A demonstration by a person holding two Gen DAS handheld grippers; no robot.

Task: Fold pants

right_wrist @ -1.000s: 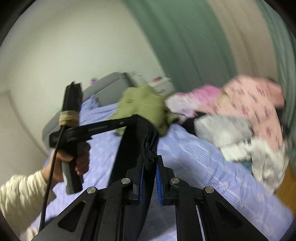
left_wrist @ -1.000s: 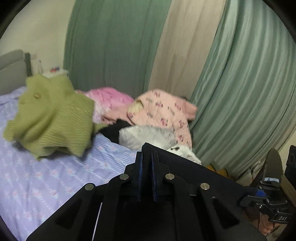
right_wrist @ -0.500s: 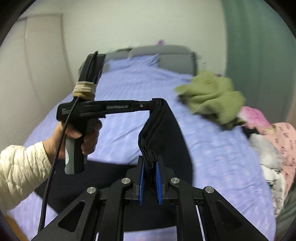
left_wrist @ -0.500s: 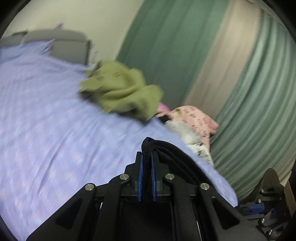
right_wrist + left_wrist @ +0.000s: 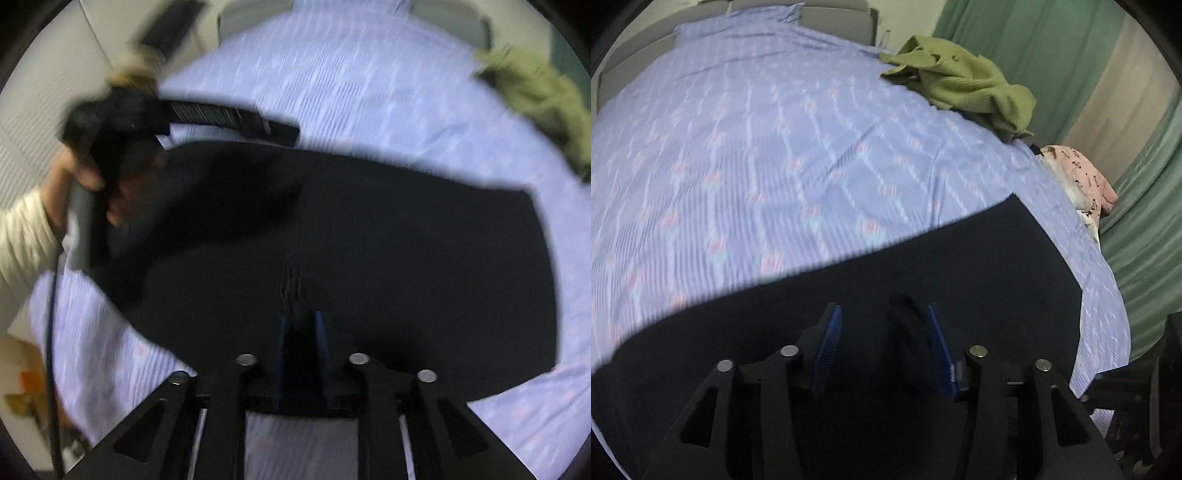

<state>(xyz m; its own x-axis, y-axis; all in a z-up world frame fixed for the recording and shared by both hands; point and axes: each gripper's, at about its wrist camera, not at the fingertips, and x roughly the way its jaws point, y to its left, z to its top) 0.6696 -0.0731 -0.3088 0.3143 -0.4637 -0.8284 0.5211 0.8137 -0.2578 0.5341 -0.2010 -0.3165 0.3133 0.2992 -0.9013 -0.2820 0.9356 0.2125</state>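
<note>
Spreading wide apart, the blue pads of the left tongs (image 5: 882,347) stand released just above the black pants (image 5: 923,266), with a fold of the cloth lying against the right pad. The right tongs (image 5: 300,354) are narrowly parted with black cloth between the pads, though blur hides whether they pinch it. The pants lie flat across the near part of the bed (image 5: 757,147), and a green sweater (image 5: 964,85) lies well apart near the far edge.

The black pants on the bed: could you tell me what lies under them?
The black pants lie spread on the lavender patterned bedsheet, which shows around them. Whatever else may lie beneath the cloth is covered.
</note>
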